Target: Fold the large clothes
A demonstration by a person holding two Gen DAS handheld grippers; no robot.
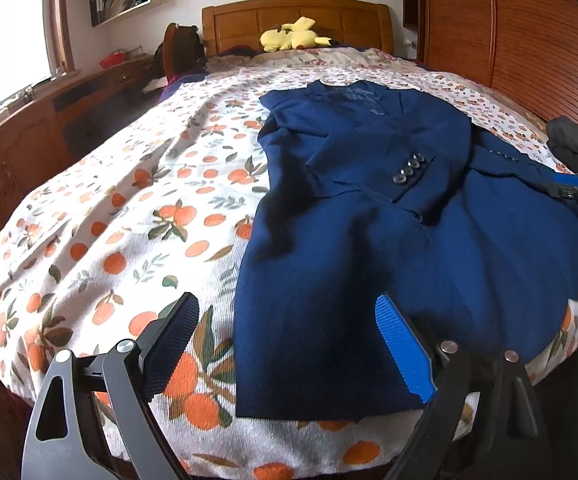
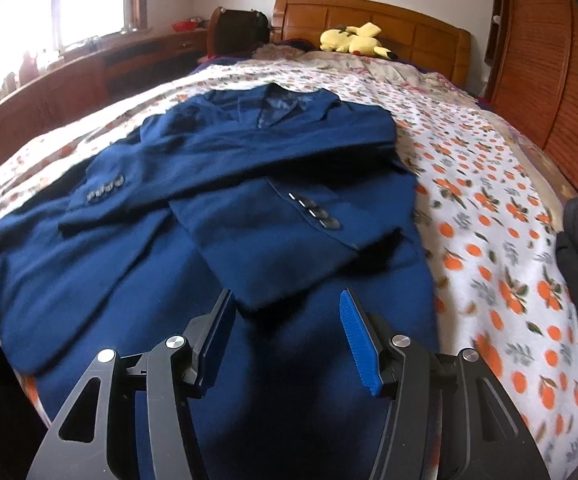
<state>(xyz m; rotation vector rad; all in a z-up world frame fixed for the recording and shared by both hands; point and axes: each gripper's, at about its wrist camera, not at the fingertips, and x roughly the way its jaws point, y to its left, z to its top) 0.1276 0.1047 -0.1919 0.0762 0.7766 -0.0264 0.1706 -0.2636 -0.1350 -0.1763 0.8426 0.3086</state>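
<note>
A bed [image 1: 109, 208] covered by a white sheet printed with oranges is seen in both wrist views, and everything else is placed against it. A wooden headboard [image 1: 297, 20] is found at the bed's far end, and a slatted wooden wardrobe [image 1: 509, 28] is seen along one side of the bed. A dark blue suit jacket [image 1: 369, 240] is laid flat on the bed, with its collar turned toward the headboard and its hem reaching the bed's near edge. Both sleeves are folded across the jacket's front, and a row of cuff buttons [image 1: 409, 170] is shown on each. A yellow plush toy [image 1: 293, 36] is rested on the bed just before the headboard.

The left tongs [image 1: 287, 306] are held apart above the bed's near edge, with one finger over the orange print and the other over the jacket's hem; nothing is gripped. The right tongs [image 2: 287, 300] are likewise held apart and empty, poised over the jacket's lower front near the bed's foot.
</note>
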